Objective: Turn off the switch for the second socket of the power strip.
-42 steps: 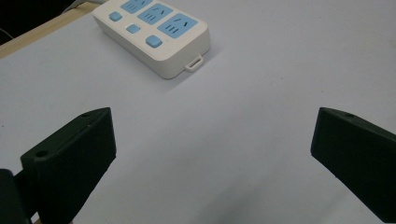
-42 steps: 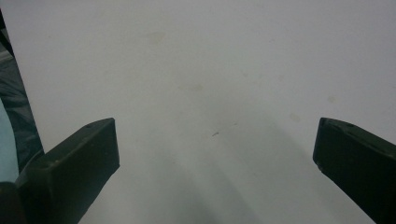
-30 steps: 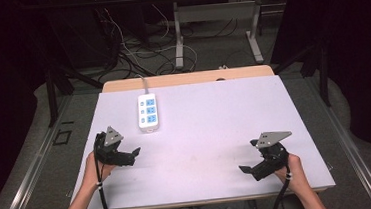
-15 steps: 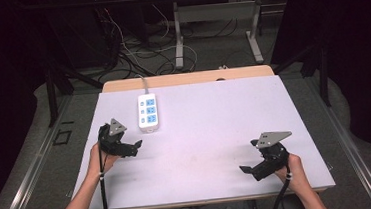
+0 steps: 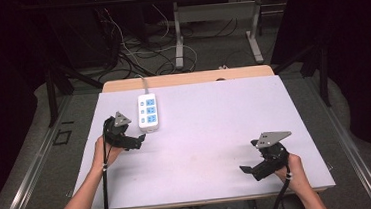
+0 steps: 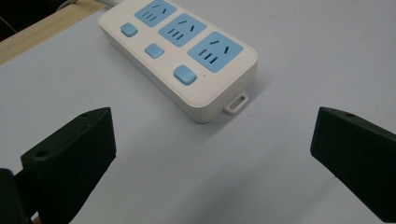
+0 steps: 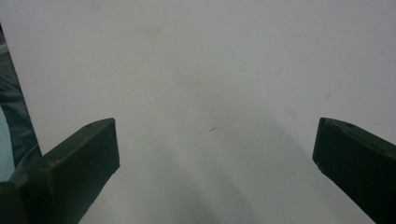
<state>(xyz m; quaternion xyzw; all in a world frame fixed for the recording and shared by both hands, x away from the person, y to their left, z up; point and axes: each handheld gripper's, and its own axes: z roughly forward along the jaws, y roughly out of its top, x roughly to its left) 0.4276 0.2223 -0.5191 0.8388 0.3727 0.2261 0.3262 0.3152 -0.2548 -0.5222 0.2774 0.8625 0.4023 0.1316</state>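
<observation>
Two black two-jaw grippers work a pale lilac table (image 5: 206, 133): the white three-socket power strip with blue outlets (image 5: 148, 110) lies near its far-left edge, the left gripper (image 6: 212, 154) approaching wide-jawed; closing across its end seems next. Right gripper (image 7: 215, 158) waits, jaws wide.

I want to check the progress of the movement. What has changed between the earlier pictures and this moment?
The left gripper has moved forward across the table toward the power strip and now points at its near end, jaws open, not touching it. Nothing was taken hold of or let go. The right gripper has stayed near the front right, open, and the power strip has not moved.
</observation>
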